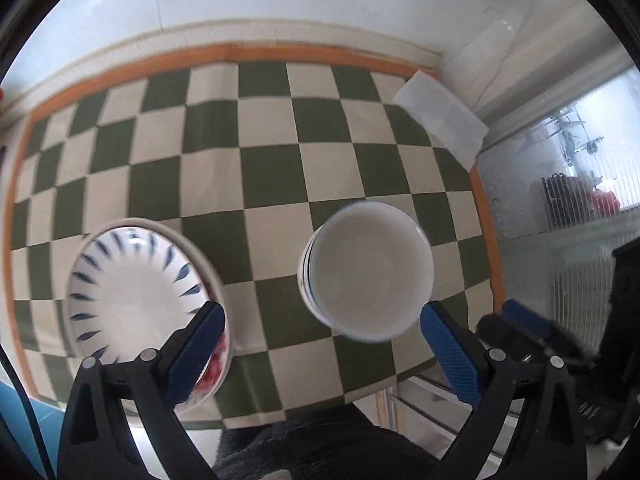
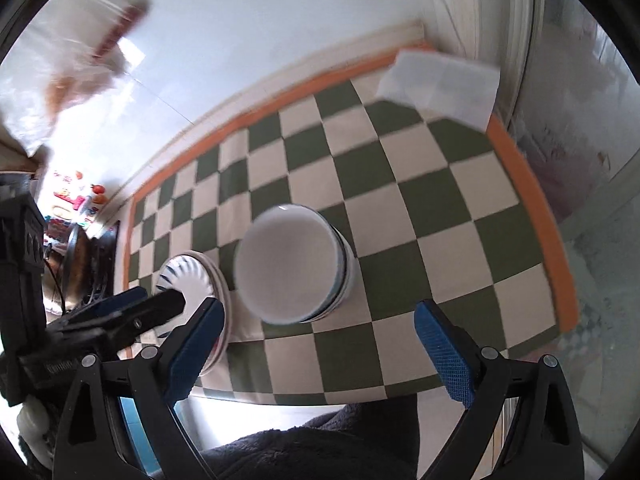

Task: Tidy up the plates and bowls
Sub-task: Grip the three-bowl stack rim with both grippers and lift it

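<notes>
Checkered cloth (image 1: 280, 168): bowl stack (image 1: 368, 276), plate stack (image 1: 136, 292).

Left gripper (image 1: 320, 344): two black plastic arms rising from lower frame corners, triangular cut-outs in each. Fingers carry blue pads (image 1: 454, 354) with fine knurled diamond texture. Round silver pivot screws, two per arm, near lower left and lower right. Thin black cable along far left edge.

Right gripper (image 2: 316, 346): same build, with black arms, blue textured pads (image 2: 444, 354) and silver screws. At left of the right wrist view, the left unit's black body shows faint embossed lettering, unreadable.

Person: dark grey fleecy garment (image 2: 304, 448) at bottom centre of both views.
</notes>
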Demonstrator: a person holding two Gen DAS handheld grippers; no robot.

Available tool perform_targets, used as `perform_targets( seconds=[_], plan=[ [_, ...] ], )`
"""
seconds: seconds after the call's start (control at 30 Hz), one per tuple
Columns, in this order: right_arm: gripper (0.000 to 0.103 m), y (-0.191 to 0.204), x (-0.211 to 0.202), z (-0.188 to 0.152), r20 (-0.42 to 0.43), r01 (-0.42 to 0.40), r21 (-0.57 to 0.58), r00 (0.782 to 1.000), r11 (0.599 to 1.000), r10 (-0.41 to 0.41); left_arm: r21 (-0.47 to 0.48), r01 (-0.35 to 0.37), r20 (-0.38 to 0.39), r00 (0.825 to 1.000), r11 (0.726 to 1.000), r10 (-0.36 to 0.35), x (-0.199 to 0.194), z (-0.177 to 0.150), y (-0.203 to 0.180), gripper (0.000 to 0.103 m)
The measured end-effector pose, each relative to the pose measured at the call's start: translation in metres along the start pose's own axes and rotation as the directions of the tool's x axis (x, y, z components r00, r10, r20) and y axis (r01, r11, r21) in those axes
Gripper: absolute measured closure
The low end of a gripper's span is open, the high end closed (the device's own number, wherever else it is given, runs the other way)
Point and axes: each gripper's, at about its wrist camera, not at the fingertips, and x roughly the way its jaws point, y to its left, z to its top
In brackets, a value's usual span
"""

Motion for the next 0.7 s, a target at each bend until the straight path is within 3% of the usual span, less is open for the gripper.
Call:
perform_targets(
  seconds=[0.23,0.33,0.4,0.53,0.6,0.7],
  plan=[
    [0.005,-0.022,0.067,0.019,-0.122,-0.030,0.073,0.992,0.997,0.039,-0.080,0.017,-0.123,0.992,0.997,-0.027,0.050,0.034,0.019,0.003],
    [0.007,-0.029,0.091,0.025,-0.159,-0.057,0.107,0.985,0.993,0.074,-0.121,0.059,-0.184,0.980,0.991,-0.081,0.073,0.043,0.028,0.006],
    [0.012,-0.035,0.109,0.029,-0.189,-0.063,0.133,0.978,0.989,0.087,-0.125,0.066,-0.215,0.972,0.990,-0.092,0.085,0.045,0.031,0.017],
    [0.042,-0.041,0.141,0.033,-0.242,-0.075,0.164,0.964,0.984,0.114,-0.124,0.088,-0.261,0.958,0.988,-0.118,0.105,0.046,0.036,0.042],
    [0.043,-0.043,0.153,0.033,-0.263,-0.102,0.189,0.953,0.977,0.150,-0.146,0.113,-0.277,0.949,0.983,-0.151,0.111,0.044,0.040,0.051],
    [0.044,-0.045,0.171,0.033,-0.284,-0.142,0.227,0.937,0.963,0.205,-0.184,0.164,-0.293,0.932,0.969,-0.213,0.120,0.042,0.046,0.056]
  ],
)
